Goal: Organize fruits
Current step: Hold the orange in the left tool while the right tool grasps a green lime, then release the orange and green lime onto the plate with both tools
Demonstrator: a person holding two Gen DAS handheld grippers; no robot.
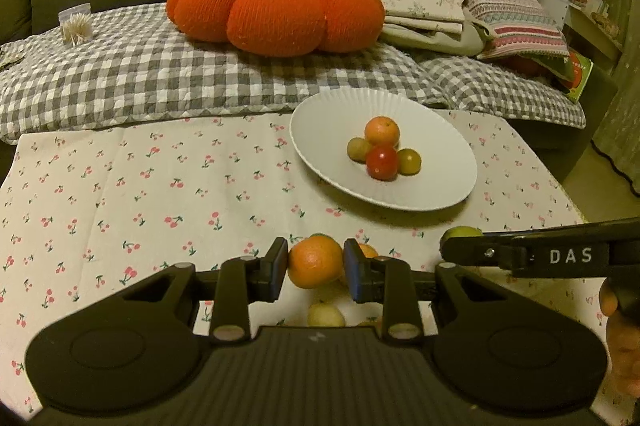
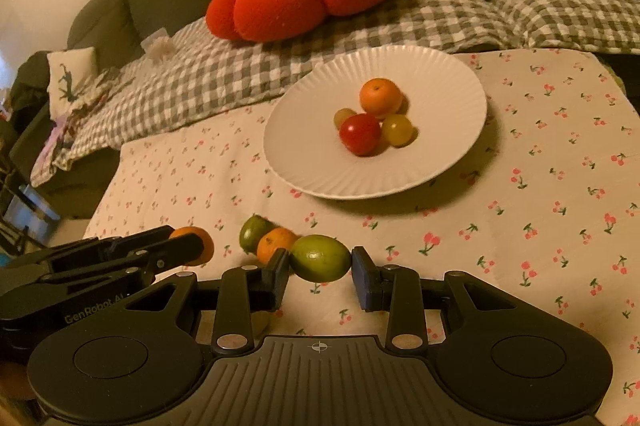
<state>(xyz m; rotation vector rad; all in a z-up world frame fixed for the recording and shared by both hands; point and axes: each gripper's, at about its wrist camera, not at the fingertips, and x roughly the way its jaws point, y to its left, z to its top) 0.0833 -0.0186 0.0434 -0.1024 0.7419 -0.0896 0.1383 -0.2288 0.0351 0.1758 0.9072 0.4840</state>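
Left wrist view has my left gripper low in the frame, its jaws pressed on both sides of an orange mandarin, so I read that as a firm hold. Behind it, right of centre, sits the white plate on the cherry-print cloth, already carrying four fruits: a mandarin on the plate, a red tomato and two yellow-green ones beside it.

In the right wrist view my right gripper sits low at centre with a green lime between its jaws. The left pad touches the fruit and the right pad stands at its tip; the grip looks closed on it, though only just.

Loose fruit is left on the cloth: a second green fruit and a small orange one left of the lime, and a pale fruit under my left claw.

My judgement: about halfway. Four fruits are on the plate, two are in hand near the bottom of each frame, and at least three wait on the cloth.
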